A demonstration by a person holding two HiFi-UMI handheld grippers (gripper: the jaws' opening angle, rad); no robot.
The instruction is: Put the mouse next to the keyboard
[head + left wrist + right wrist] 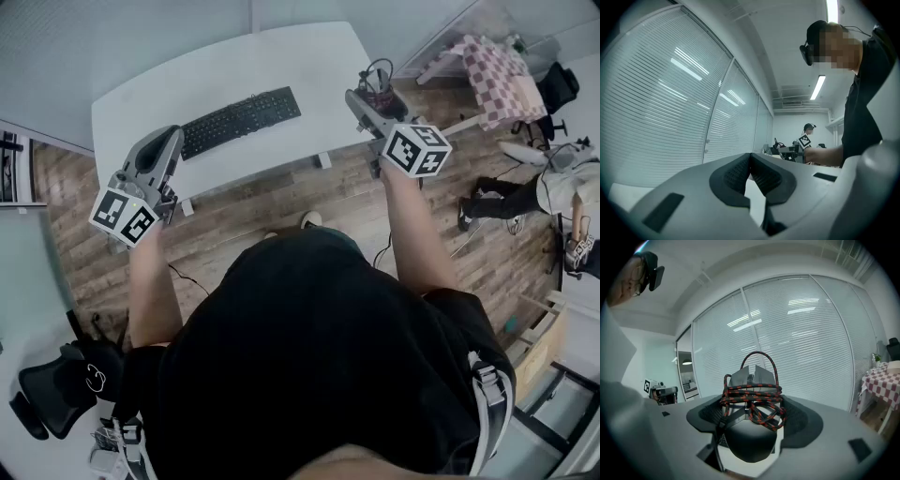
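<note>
A black keyboard point(241, 122) lies slantwise on the white table point(281, 56). My right gripper point(366, 98) hovers off the table's right end, over the wooden floor. It is shut on a dark mouse point(750, 437) with grey front buttons. A red-and-black braided cable point(752, 397) is wound around the mouse, which sits between the dark pads point(708, 416) of the right gripper point(752, 413). My left gripper point(172, 141) is at the table's front left edge, just left of the keyboard. In the left gripper view the left gripper point(750, 161) has its jaws closed to a V with nothing between them.
A small table with a checkered cloth point(502, 75) stands at the far right, and another person point(553, 187) is near it. A black office chair point(47, 394) stands at the lower left. Window blinds point(670, 103) run along the wall beyond the table.
</note>
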